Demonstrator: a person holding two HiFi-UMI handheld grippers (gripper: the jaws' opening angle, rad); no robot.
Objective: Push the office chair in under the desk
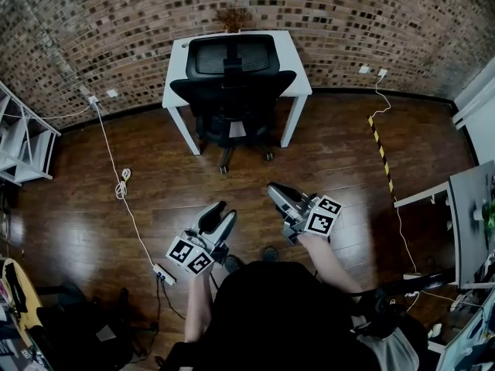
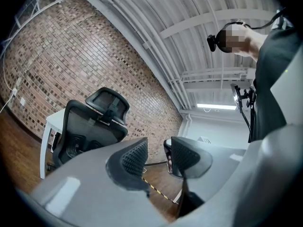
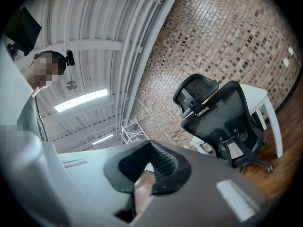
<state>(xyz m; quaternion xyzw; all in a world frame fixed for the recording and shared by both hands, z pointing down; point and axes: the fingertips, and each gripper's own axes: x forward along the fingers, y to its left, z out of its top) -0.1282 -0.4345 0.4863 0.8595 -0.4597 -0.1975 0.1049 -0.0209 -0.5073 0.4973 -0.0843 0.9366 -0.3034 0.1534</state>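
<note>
Head view, looking steeply down. The white desk (image 1: 294,66) stands at the far centre against the brick wall (image 1: 348,14). The black office chair (image 1: 232,83) sits at its near side, between the desk legs, with its seat partly under the desktop, its mesh backrest facing the viewer and its wheeled base on the wooden floor (image 1: 170,199). A small dried plant (image 1: 233,18) rests at the desk's far edge. A white cable (image 1: 116,168) trails across the floor at left, and a yellow-and-black strip (image 1: 381,149) lies at right.

The left gripper (image 1: 228,209) and the right gripper (image 1: 274,189) are held near the person's body, well apart from the chair and pointing toward it. The left jaws are closed to a narrow slit and grip nothing. The right jaws are pressed together, also empty.
</note>
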